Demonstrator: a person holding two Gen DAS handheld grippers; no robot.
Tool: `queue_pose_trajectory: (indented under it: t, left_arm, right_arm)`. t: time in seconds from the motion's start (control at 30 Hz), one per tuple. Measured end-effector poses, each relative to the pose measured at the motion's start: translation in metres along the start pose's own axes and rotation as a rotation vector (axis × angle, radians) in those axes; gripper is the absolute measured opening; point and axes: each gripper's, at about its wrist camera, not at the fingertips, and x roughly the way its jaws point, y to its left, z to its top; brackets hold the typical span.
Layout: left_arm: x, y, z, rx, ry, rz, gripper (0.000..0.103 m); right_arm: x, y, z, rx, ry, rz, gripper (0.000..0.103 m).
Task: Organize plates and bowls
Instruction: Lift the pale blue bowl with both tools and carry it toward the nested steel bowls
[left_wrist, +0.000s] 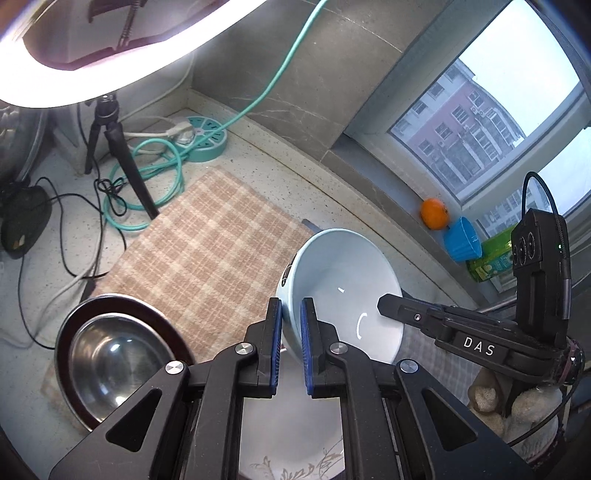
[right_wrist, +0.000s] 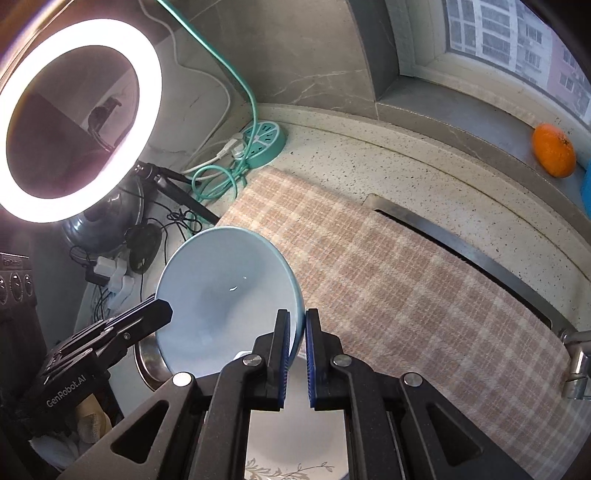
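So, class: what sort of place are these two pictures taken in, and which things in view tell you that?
Most likely a home kitchen counter by a window. A speckled stone worktop carries a checked cloth, a steel bowl sits on a dark plate, and a sink edge shows beside the cloth.

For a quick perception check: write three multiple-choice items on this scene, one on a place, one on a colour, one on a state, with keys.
1. Where is the orange?
A. on the window ledge
B. in the steel bowl
C. on the checked cloth

2. What colour is the held bowl?
A. red
B. light blue
C. black

3. How is that bowl held?
A. by neither gripper
B. by the left gripper alone
C. by both, the right gripper too

Answers: 1 A, it lies by the window. 2 B, pale blue throughout. 3 C, each gripper pinches the rim.
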Motion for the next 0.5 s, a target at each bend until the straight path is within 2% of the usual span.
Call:
queue_pose_trajectory:
  t: [0.5]
  left_arm:
    - [-0.051,0.063,-0.027,-0.085,-0.056,0.042,0.008]
  right_arm:
    - [0.017,0.084,-0.022,-0.117,0.032,0.028,0.008]
